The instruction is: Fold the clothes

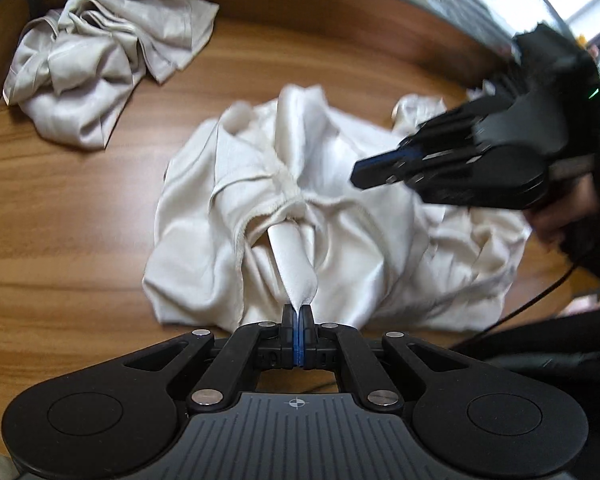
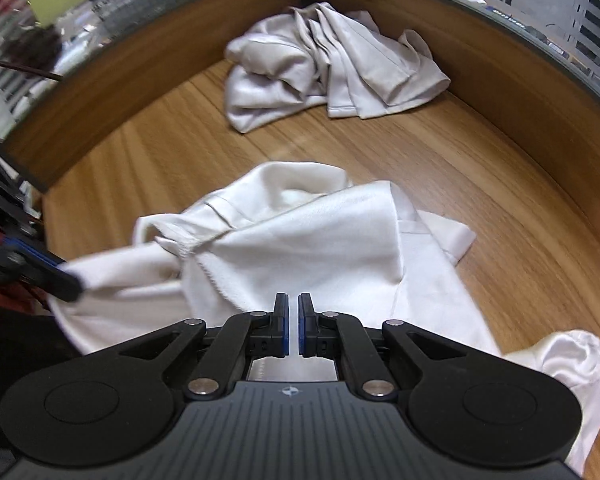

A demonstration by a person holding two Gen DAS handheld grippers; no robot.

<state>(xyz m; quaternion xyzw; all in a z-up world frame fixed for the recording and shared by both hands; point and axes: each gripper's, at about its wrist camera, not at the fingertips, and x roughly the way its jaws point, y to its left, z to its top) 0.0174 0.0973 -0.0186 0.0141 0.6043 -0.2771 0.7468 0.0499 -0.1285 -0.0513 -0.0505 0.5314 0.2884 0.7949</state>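
Meanwhile the left black two-finger gripper (image 1: 297, 312) was clamped on a pulled-up fold of the crumpled cream-white garment (image 1: 340, 248) mid-bench, the right gripper (image 2: 293, 312) hovered over it, fingers slightly apart and empty; another rumpled beige garment (image 2: 332, 68) lay near the far corner of the wooden bench (image 1: 60, 200).

You have 2 garments on the tabletop (image 1: 80, 208). The crumpled garment (image 1: 100, 68) lies in the far corner, close to the raised back edge where the 2 side panels meet. The nearer garment (image 1: 340, 240) lies toward the near edge, well apart from it, with bare tabletop between them. Your left gripper (image 1: 297, 312) pinches a strip of the nearer garment at its near side; your right gripper (image 2: 293, 312) hangs over the same garment, jaws slightly parted.
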